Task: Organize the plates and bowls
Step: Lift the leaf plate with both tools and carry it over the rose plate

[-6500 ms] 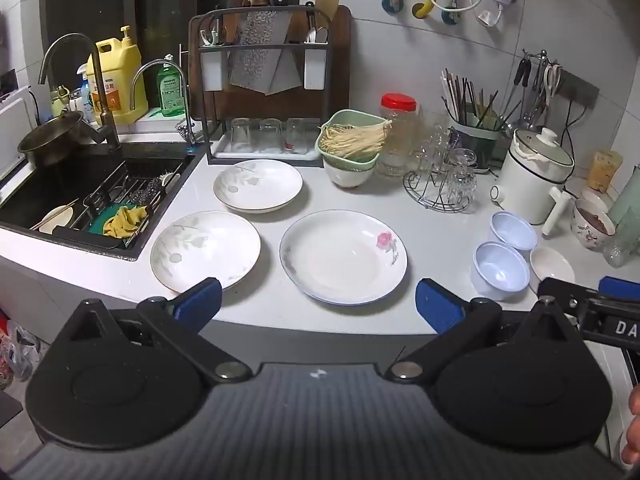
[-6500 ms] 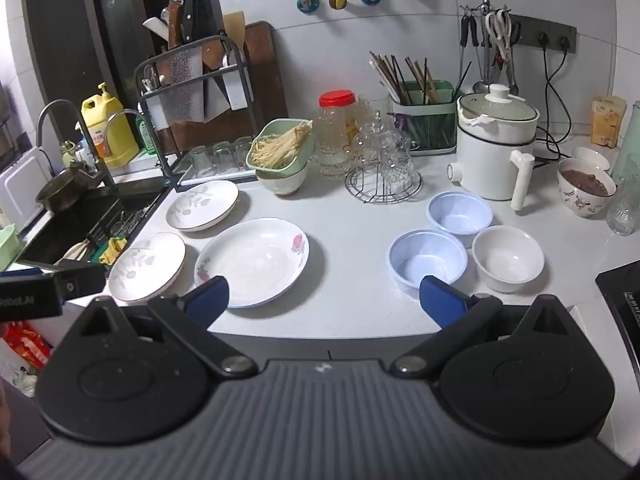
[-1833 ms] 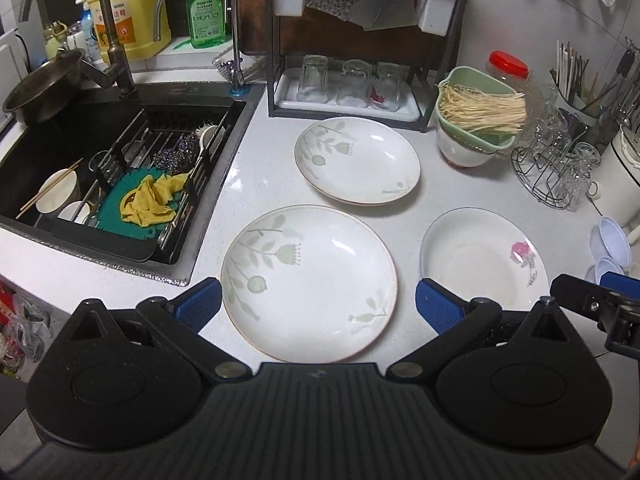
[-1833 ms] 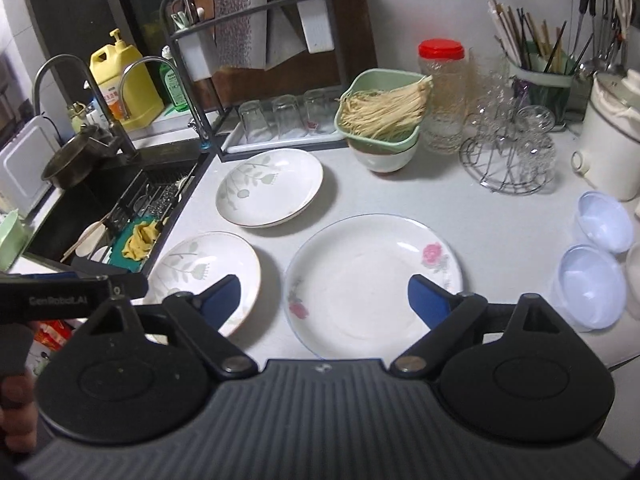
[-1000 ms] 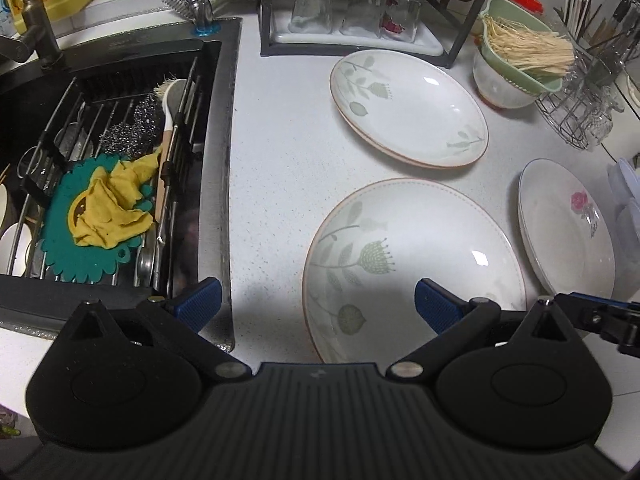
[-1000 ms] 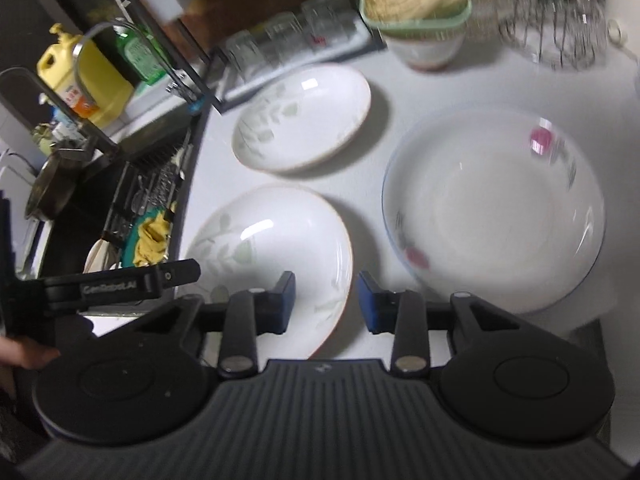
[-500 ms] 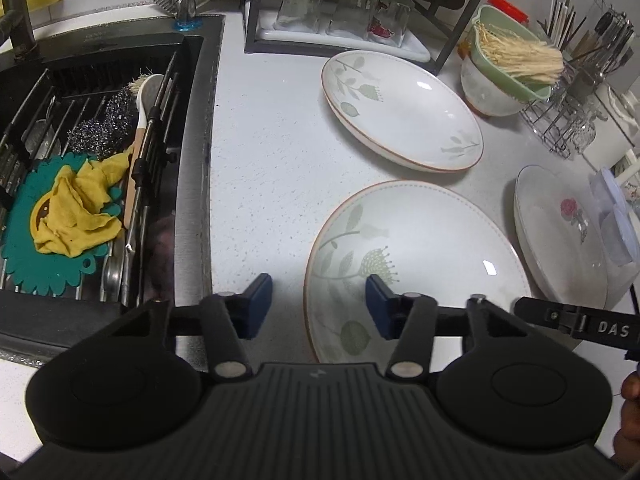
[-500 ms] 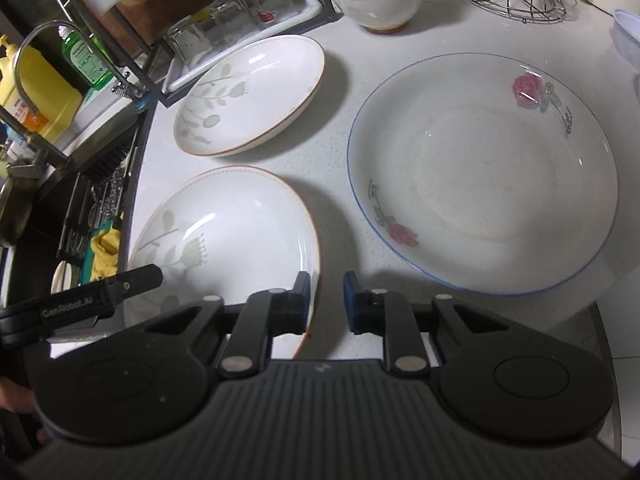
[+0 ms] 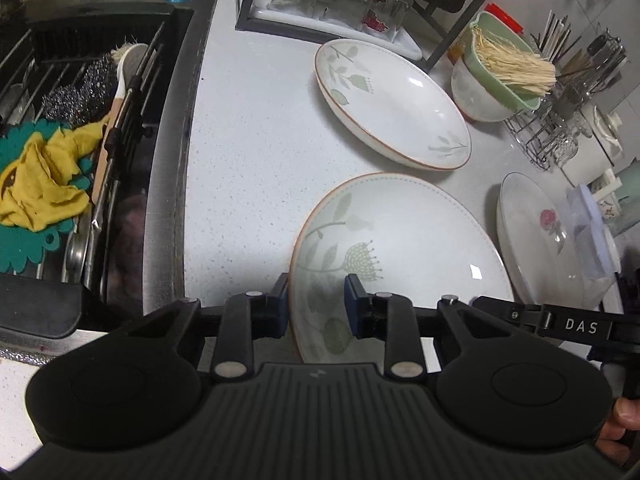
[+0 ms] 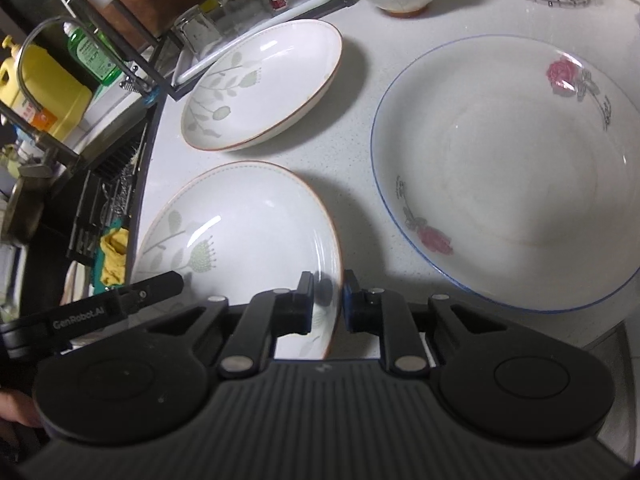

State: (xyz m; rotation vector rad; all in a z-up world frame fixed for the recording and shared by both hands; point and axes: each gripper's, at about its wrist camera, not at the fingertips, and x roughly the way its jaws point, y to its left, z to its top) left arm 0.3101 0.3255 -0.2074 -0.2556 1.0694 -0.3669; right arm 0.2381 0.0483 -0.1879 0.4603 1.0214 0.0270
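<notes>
The near leaf-patterned plate (image 9: 400,260) (image 10: 240,232), white with a brown rim, lies on the white counter (image 9: 248,128). My left gripper (image 9: 316,304) straddles its left rim, one pad outside and one on the inner wall. Its jaws are closing on that rim. At the plate's right rim my right gripper (image 10: 328,300) is shut, with the edge pinched between its pads. A second leaf plate (image 9: 392,108) (image 10: 264,84) lies farther back. The large rose plate (image 10: 508,168) (image 9: 532,232) lies to the right.
The sink (image 9: 160,160) at left holds a rack with a yellow cloth (image 9: 40,184) and scourers. At the back stand a rack of upturned glasses (image 9: 344,4), a green colander of noodles (image 9: 504,68) and a wire stand (image 9: 552,136). Pale blue bowls (image 9: 592,232) sit beyond the rose plate.
Both grippers have come down onto the near leaf plate. The left jaws went from wide open to narrow around its left rim, and the right jaws closed on its right rim.
</notes>
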